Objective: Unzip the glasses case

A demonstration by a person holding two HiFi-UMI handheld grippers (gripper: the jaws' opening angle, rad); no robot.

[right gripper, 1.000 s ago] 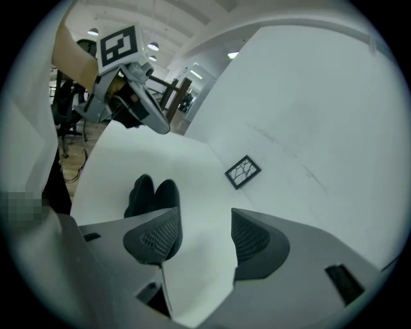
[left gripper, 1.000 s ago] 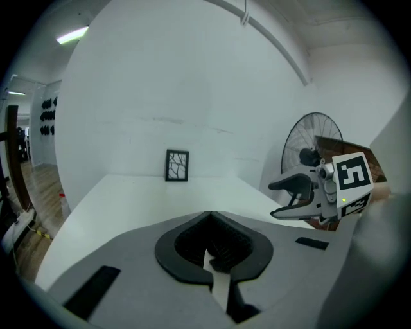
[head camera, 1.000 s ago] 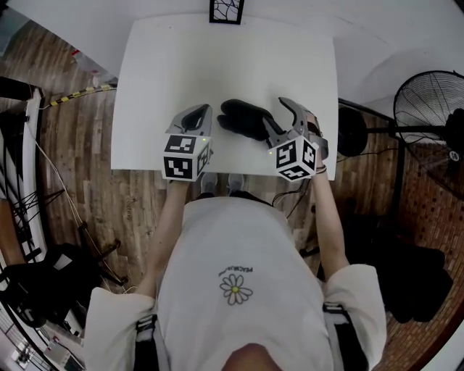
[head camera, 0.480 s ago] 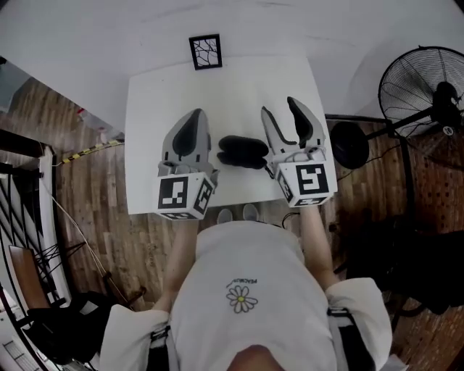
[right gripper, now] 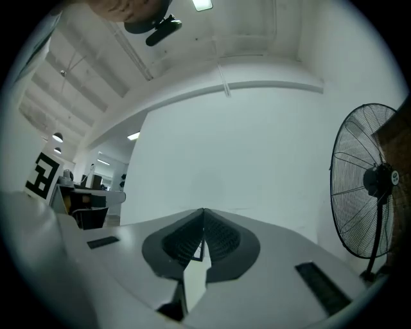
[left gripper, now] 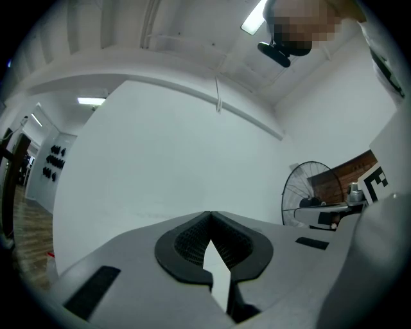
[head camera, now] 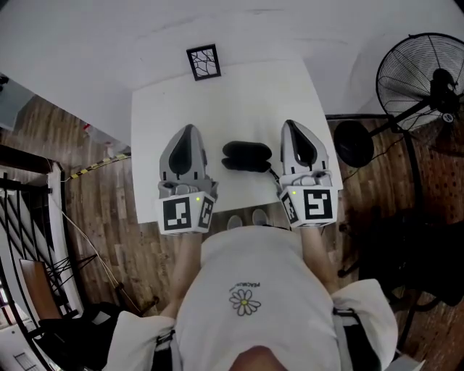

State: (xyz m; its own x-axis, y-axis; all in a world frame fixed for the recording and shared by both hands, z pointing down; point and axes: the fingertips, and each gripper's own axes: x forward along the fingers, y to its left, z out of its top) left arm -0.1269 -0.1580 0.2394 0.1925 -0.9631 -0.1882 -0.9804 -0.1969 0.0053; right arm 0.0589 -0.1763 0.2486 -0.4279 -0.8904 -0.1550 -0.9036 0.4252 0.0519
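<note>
Jaws meet tip to tip on both the left gripper [head camera: 187, 138] and the right gripper [head camera: 296, 134], each with nothing between them, and both point away from the person over the white table [head camera: 217, 94]. On that table the black glasses case [head camera: 246, 156] lies crosswise in the gap between the two grippers, closer to the right one and outside either pair of jaws.

even bright ceiling light [left gripper: 255, 19], soft shadows, strong fisheye bending, dark vignette at edges
</note>
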